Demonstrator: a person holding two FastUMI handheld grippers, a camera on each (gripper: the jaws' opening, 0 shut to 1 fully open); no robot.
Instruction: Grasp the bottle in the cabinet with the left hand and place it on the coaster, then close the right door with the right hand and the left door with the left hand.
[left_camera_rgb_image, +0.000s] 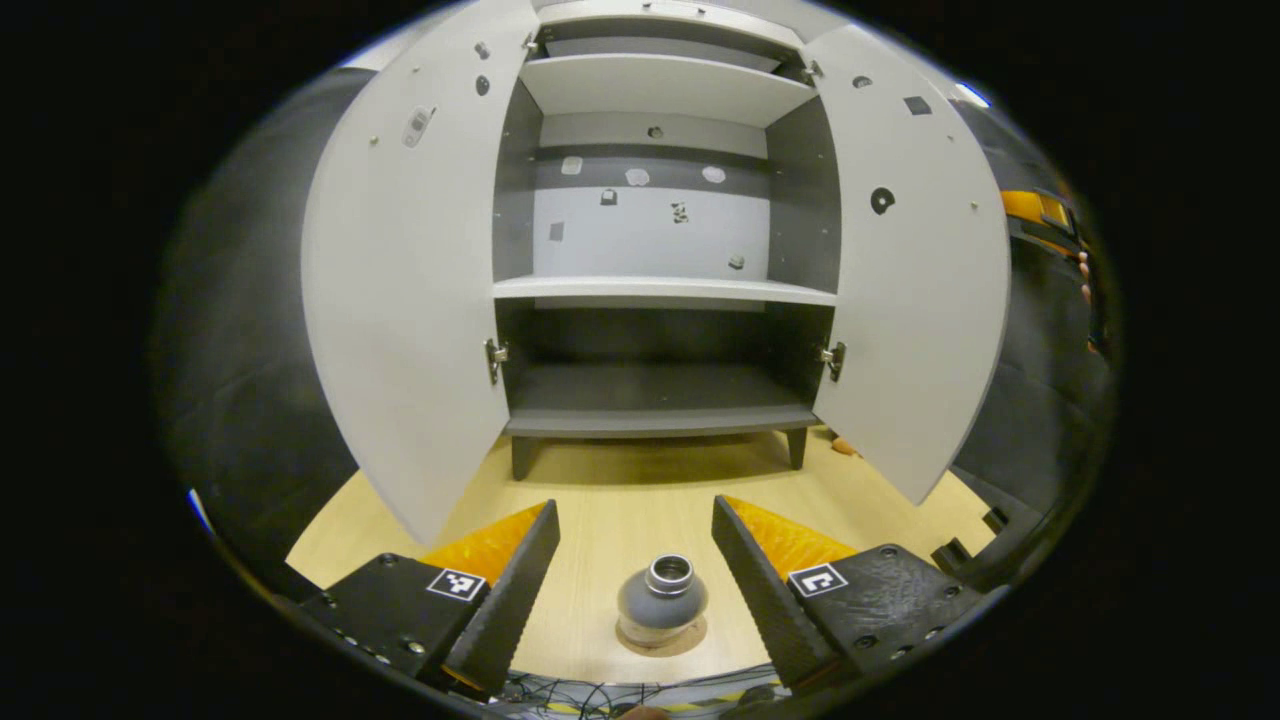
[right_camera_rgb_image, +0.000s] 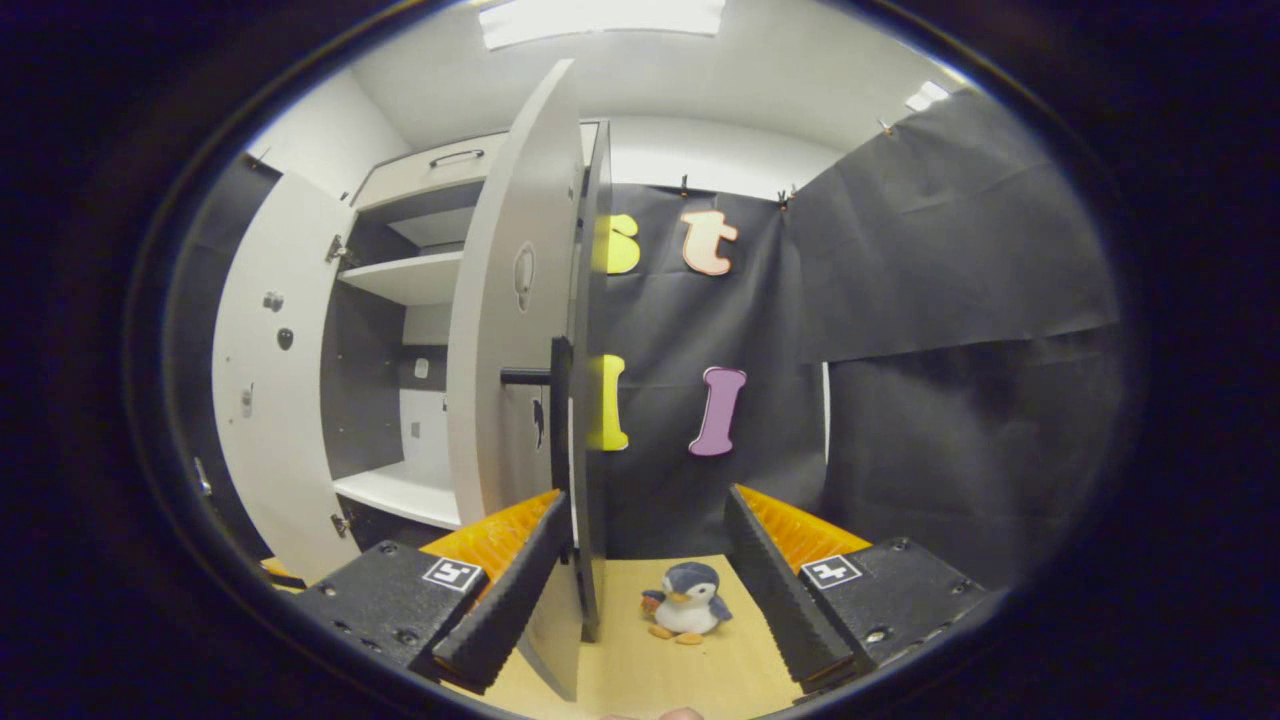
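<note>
The left gripper view faces the open cabinet (left_camera_rgb_image: 660, 280) squarely from a little way back, low over the worktop (left_camera_rgb_image: 640, 490), looking straight in at its shelves between both doors. The right gripper view sits close at the outer edge of the right door (right_camera_rgb_image: 590, 380), seeing it nearly edge-on, with the booth wall beyond. Both views share the cabinet interior, the doors and the worktop.

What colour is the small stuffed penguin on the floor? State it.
Dark blue-grey with a white belly and orange feet: the small stuffed penguin shows best in the right gripper view.
</note>
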